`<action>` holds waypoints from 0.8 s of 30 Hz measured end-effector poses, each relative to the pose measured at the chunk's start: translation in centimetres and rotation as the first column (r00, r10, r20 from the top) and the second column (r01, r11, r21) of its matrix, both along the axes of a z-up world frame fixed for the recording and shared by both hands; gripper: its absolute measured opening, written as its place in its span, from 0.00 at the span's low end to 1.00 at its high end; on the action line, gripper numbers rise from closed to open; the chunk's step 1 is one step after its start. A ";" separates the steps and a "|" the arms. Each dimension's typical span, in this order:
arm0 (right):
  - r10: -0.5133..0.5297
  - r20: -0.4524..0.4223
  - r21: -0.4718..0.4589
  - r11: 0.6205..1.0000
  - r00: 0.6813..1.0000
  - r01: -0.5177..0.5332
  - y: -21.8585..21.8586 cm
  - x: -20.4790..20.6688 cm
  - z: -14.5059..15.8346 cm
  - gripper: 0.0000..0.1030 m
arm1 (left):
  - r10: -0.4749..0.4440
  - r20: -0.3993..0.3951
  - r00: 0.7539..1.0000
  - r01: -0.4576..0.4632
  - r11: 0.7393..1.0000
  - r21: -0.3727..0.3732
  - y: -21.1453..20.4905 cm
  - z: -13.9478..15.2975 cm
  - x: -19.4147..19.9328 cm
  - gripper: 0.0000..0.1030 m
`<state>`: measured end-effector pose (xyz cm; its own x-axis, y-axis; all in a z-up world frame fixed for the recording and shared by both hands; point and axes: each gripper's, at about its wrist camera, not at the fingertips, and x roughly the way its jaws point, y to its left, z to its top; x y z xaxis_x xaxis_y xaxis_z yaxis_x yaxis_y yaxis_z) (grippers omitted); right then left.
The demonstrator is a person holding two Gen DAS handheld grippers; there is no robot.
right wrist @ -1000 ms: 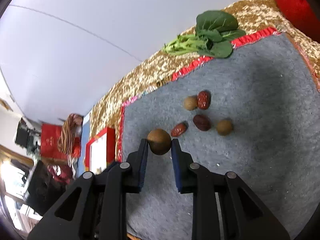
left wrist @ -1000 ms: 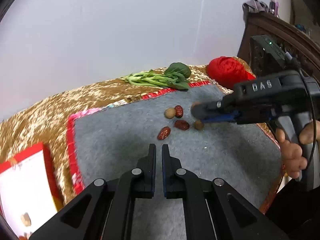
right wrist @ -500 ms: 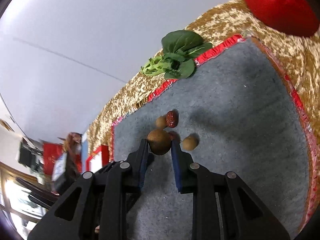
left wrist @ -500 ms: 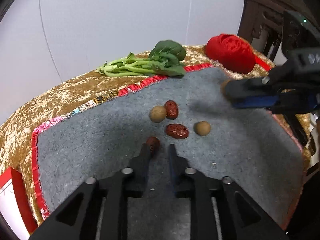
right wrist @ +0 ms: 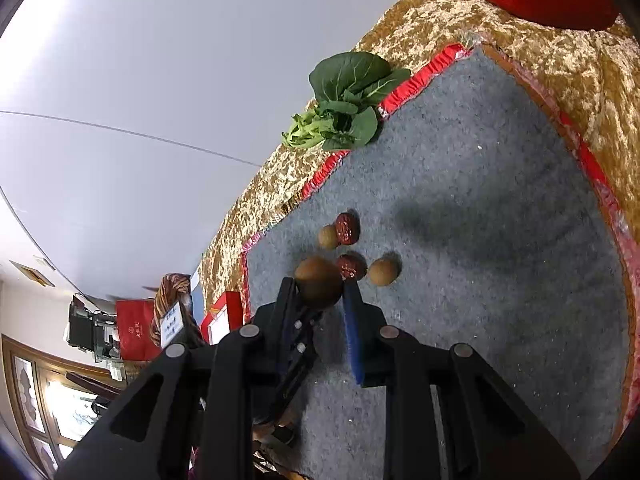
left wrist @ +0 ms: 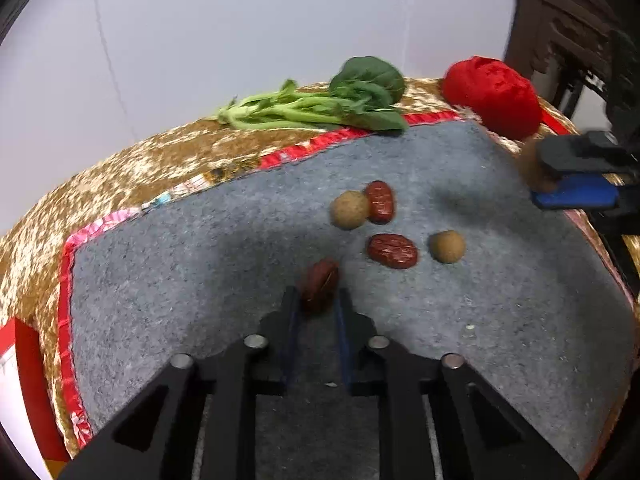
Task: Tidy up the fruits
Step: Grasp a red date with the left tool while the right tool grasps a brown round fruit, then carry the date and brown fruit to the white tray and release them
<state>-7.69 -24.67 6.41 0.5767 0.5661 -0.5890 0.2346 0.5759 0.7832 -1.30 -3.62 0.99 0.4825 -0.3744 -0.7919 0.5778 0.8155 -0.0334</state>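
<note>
On the grey mat (left wrist: 500,320) lie three red dates and two tan round fruits. My left gripper (left wrist: 315,307) is open low over the mat, and the nearest red date (left wrist: 320,282) sits partly between its fingertips. The other fruits form a cluster beyond it: a tan fruit (left wrist: 349,210) touching a date (left wrist: 380,202), another date (left wrist: 393,251), and a second tan fruit (left wrist: 447,246). My right gripper (right wrist: 319,288) is shut on a brown round fruit (right wrist: 319,286), held above the mat. In the left wrist view it hovers at the mat's right edge (left wrist: 576,176).
Leafy greens (left wrist: 320,104) lie on the gold cloth (left wrist: 120,176) behind the mat. A red bundle of cloth (left wrist: 494,96) sits at the back right, near dark wooden furniture (left wrist: 560,32). A red and white box (left wrist: 12,380) lies at the far left.
My left gripper went from shut to open and moved forward and down until the nearest date sat between its tips. My right gripper carried the brown fruit up and to the right.
</note>
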 end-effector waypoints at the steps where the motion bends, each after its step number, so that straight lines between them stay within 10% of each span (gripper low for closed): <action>1: 0.001 0.000 -0.001 1.000 1.000 -0.001 0.0 0.0 0.0 0.24 | 0.010 -0.011 1.000 -0.010 1.000 -0.018 0.2 -0.1 0.2 0.12; 17: 0.098 0.021 -0.041 0.994 0.995 -0.097 4.0 1.3 0.3 0.25 | 0.093 0.034 0.995 -0.092 0.995 -0.046 3.7 4.0 -2.1 0.12; 24: 0.312 0.051 -0.086 0.948 0.949 -0.307 14.2 2.6 0.5 0.25 | 0.350 0.094 0.932 -0.350 0.937 -0.022 13.3 7.7 -6.4 0.12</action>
